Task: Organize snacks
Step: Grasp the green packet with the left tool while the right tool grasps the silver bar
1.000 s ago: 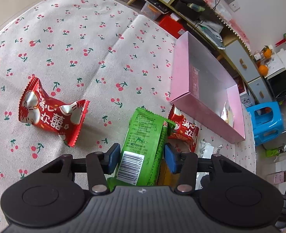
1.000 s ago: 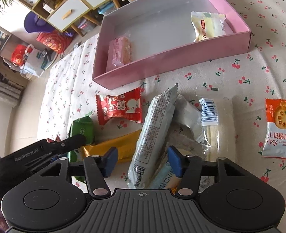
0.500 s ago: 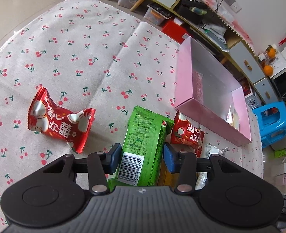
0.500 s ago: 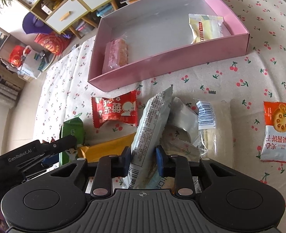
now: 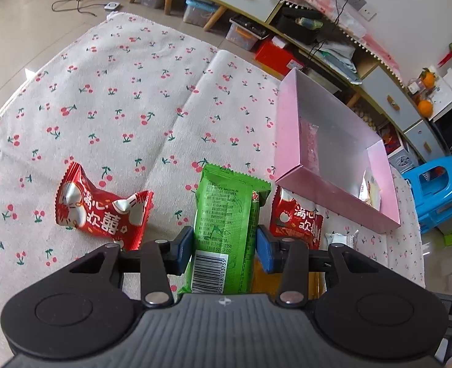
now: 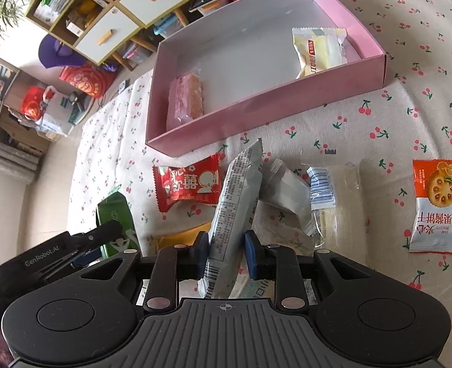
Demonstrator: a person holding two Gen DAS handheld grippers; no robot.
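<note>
My left gripper (image 5: 224, 250) is shut on a green snack packet (image 5: 226, 224) and holds it above the cherry-print cloth. My right gripper (image 6: 224, 253) is shut on a grey snack packet (image 6: 236, 208), lifted on edge. The pink box (image 6: 265, 107) lies ahead with a pink bar (image 6: 184, 101) and a yellow-white packet (image 6: 318, 50) inside. In the left wrist view the box (image 5: 327, 184) is at the right. The left gripper and green packet (image 6: 115, 214) show at the right wrist view's left.
Red candy packets (image 5: 103, 208) (image 5: 296, 220) (image 6: 189, 184) lie on the cloth. An orange packet (image 6: 179, 237), a clear-wrapped snack (image 6: 327, 202), a grey wrapper (image 6: 287, 193) and an orange biscuit packet (image 6: 436, 205) lie near my right gripper. Shelves and a blue stool (image 5: 434, 193) stand beyond.
My right gripper has shut on the grey packet and lifted it. My left gripper has risen with the green packet, so the cloth looks farther away.
</note>
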